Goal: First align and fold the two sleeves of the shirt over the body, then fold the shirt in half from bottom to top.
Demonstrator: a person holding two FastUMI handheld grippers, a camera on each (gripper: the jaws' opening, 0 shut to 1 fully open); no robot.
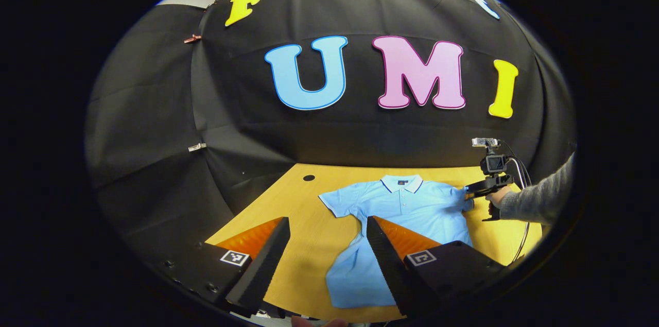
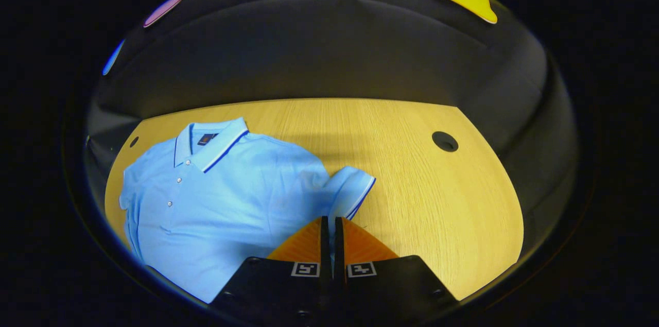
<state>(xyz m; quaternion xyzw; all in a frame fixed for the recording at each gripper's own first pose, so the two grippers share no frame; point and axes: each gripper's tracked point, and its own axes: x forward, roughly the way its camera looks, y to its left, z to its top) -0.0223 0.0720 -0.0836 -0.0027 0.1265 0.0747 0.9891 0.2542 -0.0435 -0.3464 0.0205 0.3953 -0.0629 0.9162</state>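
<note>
A light blue polo shirt (image 1: 412,208) lies flat and face up on the wooden table (image 1: 309,234), collar (image 1: 401,183) toward the far wall. My left gripper (image 1: 328,220) hovers open above the near side of the table, with the shirt's hem below its right finger and nothing between its fingers. In the right gripper view the shirt (image 2: 216,198) spreads to the left. Its nearer sleeve (image 2: 352,188), edged with a dark stripe, is lifted slightly. My right gripper (image 2: 331,220) is shut on that sleeve's lower edge. The left gripper view shows the same gripper (image 1: 471,192) at the shirt's right sleeve.
A hand in a grey sleeve (image 1: 540,198) holds the right gripper at the table's right side. A round cable hole (image 2: 445,141) sits in the bare wood (image 2: 437,203) right of the shirt, and another hole (image 1: 309,177) near the far left corner. Black cloth walls surround the table.
</note>
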